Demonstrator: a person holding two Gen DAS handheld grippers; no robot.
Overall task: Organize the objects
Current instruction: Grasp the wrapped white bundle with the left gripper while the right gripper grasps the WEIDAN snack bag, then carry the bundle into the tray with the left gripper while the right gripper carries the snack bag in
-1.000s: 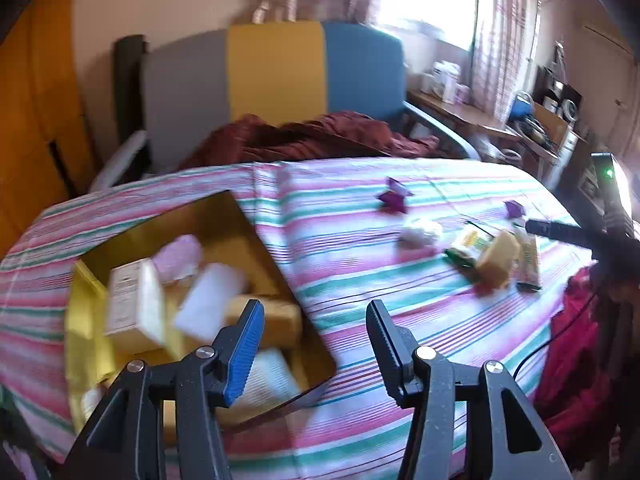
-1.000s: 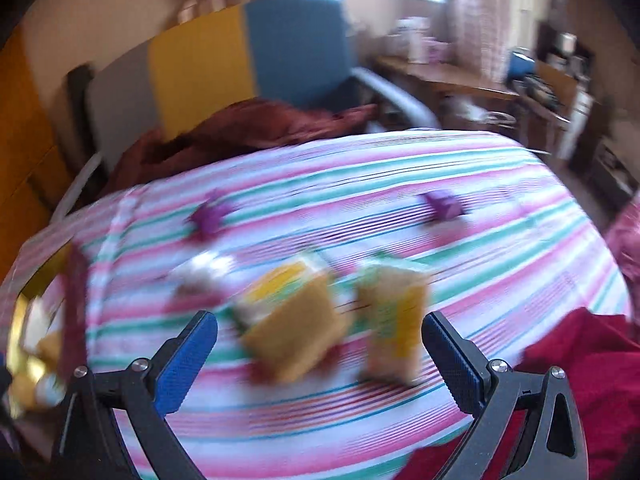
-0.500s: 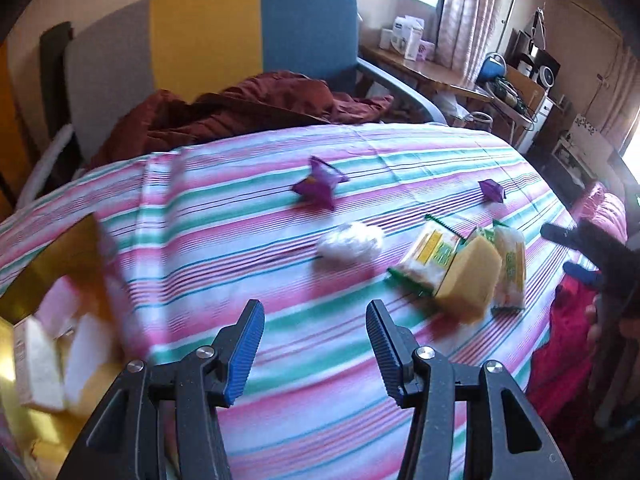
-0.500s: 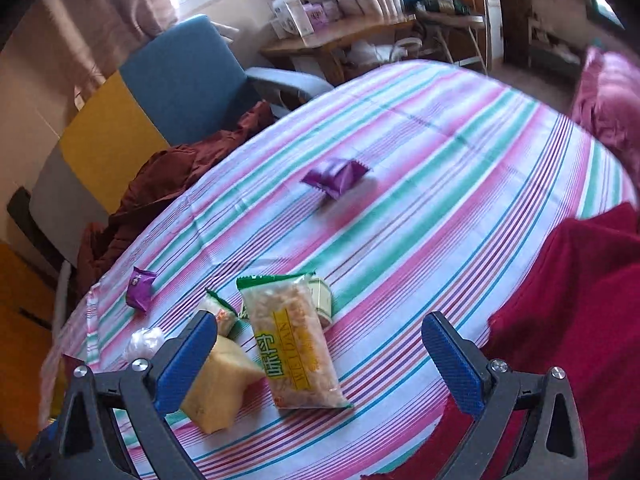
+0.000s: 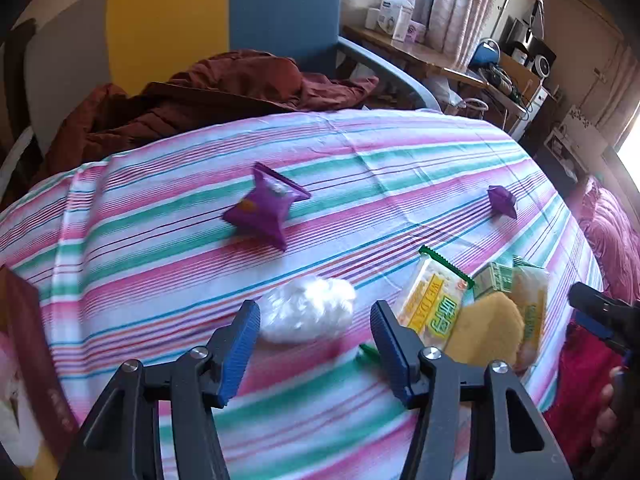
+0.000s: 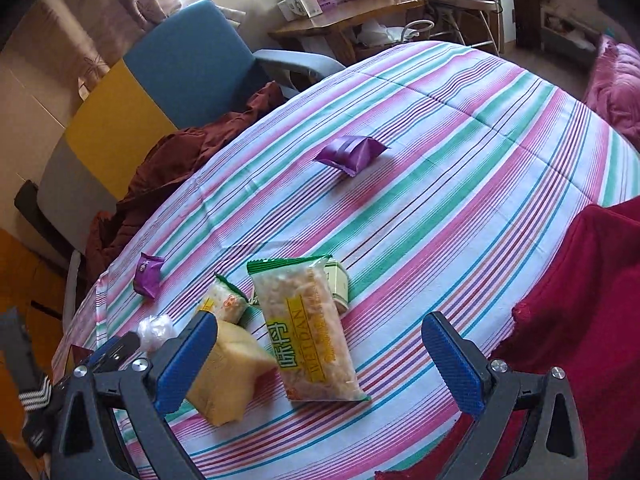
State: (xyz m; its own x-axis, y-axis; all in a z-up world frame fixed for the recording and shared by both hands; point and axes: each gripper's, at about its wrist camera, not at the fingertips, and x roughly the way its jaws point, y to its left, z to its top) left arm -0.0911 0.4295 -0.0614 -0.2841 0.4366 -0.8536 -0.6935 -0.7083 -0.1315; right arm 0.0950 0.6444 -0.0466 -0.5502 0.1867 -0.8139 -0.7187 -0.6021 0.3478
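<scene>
My left gripper [image 5: 316, 338] hovers low over the striped tablecloth [image 5: 360, 184], its jaws opening. A white crumpled packet [image 5: 308, 314] lies just ahead between the tips, untouched. My right gripper [image 6: 320, 364] stands wide open over a yellow-green snack packet [image 6: 308, 328], which lies between its fingers without touching the pads. A yellow block [image 6: 228, 376] rests against its left finger. A second snack packet [image 6: 226, 302] and a small green box [image 6: 336, 284] lie behind. Two purple packets [image 6: 352, 154] [image 6: 148, 274] sit farther out. The right gripper's tip [image 5: 600, 312] shows at the left view's right edge.
The box's dark red wall [image 5: 28, 340] stands at the left edge of the table. A chair [image 5: 224, 24] with a maroon garment [image 5: 208, 92] is behind the table. A red cloth [image 6: 580, 320] lies at the near right edge. A cluttered desk [image 6: 352, 24] stands beyond.
My left gripper swung right from over the gold box to the white packet, came lower, and its jaws widened. The right gripper rolled and settled over the snack packets.
</scene>
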